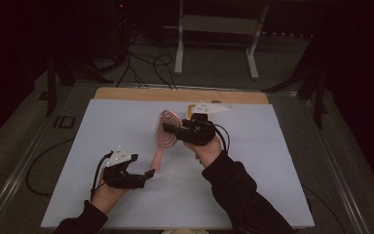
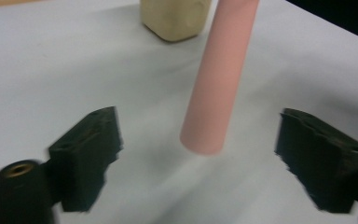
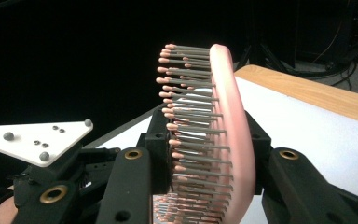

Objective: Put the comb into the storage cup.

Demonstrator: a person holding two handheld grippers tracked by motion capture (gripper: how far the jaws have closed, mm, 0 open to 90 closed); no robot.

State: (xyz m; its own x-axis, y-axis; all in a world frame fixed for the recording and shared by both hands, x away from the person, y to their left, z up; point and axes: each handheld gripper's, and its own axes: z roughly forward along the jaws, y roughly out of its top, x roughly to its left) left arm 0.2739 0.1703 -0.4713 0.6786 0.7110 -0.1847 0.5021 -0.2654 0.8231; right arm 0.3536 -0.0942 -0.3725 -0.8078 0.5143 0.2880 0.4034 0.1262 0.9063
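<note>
Bristles fill my right gripper view: the pink hairbrush [image 3: 223, 140] stands on edge, its head clamped between the right gripper [image 3: 205, 154] jaws, pads pressing bristle side and back. On the high view I hold that brush head [image 1: 165, 127] raised over the white table [image 1: 272, 185], handle slanting down toward my left gripper [image 1: 143, 176]. My left gripper view shows the pink handle [image 2: 216, 88] end hanging free between widely parted jaws, touching neither pad; nothing is held there. I judge the handover step nearly complete: keep the right grip firm and draw the left clear straight back. A cream block [image 2: 175, 18] sits beyond the handle; the high view has it half hidden behind the right gripper.
</note>
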